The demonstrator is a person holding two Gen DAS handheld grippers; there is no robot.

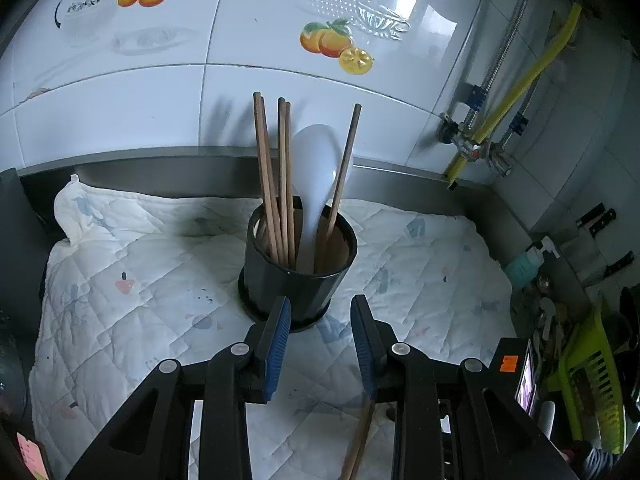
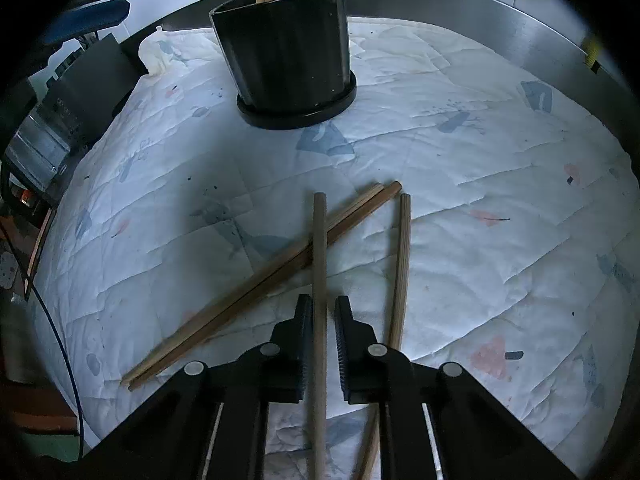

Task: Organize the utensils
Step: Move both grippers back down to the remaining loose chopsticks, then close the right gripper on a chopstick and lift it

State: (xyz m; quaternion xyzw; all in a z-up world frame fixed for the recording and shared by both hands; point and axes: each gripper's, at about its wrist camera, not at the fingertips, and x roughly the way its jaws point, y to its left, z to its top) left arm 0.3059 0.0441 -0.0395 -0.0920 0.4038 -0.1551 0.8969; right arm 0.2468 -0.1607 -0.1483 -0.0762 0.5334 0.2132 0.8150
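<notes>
A black utensil pot (image 1: pixel 298 276) stands on a white quilted cloth (image 1: pixel 132 280) and holds several wooden chopsticks (image 1: pixel 276 184) and a white spoon (image 1: pixel 318 172). My left gripper (image 1: pixel 320 320) is open and empty, just in front of the pot. In the right wrist view the pot (image 2: pixel 286 52) is at the top. My right gripper (image 2: pixel 323 322) has its jaws on either side of one chopstick (image 2: pixel 319 248) with small gaps. That chopstick lies across a pair of chopsticks (image 2: pixel 260 284) on the cloth. Another chopstick (image 2: pixel 401 264) lies to the right.
A tiled wall with fruit decals (image 1: pixel 336 46) rises behind a steel counter edge (image 1: pixel 400 178). Pipes and a yellow hose (image 1: pixel 516 92) run at the right. A green basket (image 1: pixel 592 376) and a soap bottle (image 1: pixel 528 264) sit far right. A dark appliance (image 2: pixel 80 92) stands left.
</notes>
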